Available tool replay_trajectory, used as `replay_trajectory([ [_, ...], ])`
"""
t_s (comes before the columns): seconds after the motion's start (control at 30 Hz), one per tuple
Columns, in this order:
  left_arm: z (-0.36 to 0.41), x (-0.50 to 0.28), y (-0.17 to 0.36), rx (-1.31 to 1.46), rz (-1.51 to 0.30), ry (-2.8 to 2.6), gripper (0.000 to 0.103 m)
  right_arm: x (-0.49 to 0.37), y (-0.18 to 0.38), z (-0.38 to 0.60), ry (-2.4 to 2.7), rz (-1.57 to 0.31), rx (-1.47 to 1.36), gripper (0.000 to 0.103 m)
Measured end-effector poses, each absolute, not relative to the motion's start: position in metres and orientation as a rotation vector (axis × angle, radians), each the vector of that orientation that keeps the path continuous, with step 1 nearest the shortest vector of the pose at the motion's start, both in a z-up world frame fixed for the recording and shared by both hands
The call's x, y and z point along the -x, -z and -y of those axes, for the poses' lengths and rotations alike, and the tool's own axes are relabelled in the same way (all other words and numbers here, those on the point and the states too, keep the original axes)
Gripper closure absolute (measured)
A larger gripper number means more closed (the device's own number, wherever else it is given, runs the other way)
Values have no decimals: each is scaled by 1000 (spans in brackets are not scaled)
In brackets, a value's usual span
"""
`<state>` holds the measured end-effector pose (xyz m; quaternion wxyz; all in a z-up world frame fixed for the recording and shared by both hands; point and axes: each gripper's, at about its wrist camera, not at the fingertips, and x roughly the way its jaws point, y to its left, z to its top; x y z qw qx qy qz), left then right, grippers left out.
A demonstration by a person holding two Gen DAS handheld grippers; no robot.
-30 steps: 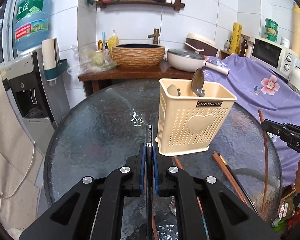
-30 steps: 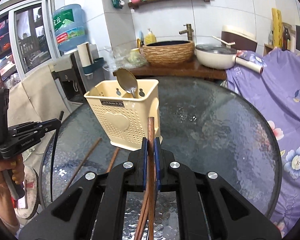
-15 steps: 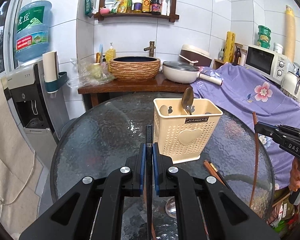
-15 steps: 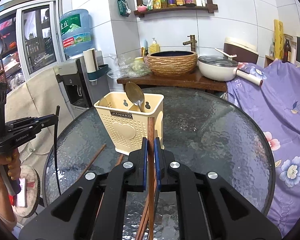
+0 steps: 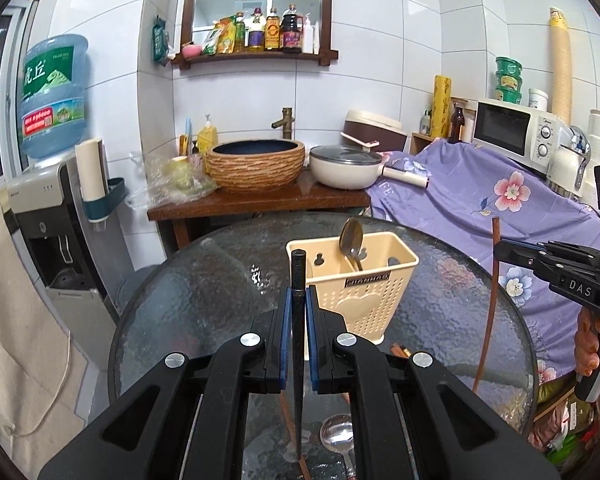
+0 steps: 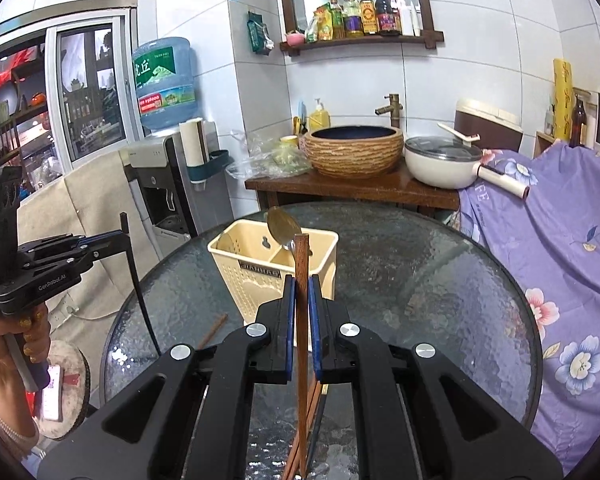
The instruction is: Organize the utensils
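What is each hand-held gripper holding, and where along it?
Left hand-held gripper: black chopstick, pinched near its upper end. Right hand-held gripper: brown chopstick, also near its upper end.

Both wrist views look down over the same glass table (image 5: 204,280).

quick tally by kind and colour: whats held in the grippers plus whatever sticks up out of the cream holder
black chopstick: 1, in the left gripper
brown chopstick: 1, in the right gripper
metal spoon: 1, standing in the holder
total: 3
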<state>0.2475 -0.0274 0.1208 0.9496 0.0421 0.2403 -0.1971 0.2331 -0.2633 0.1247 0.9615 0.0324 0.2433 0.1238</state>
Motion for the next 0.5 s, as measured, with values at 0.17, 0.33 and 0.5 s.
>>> replay_trajectory([
  [0.17, 31, -249, -135, -88, -463, 414, 96, -237, -143, 264, -271, -464, -74, 96],
  [0.33, 34, -250, -161, -79, -432, 458, 96, -244, -171, 259, -307, -432, -83, 96],
  [0.5, 39, -254, -200, -56, -394, 511, 96, -256, -207, 255, -309, -362, -79, 96],
])
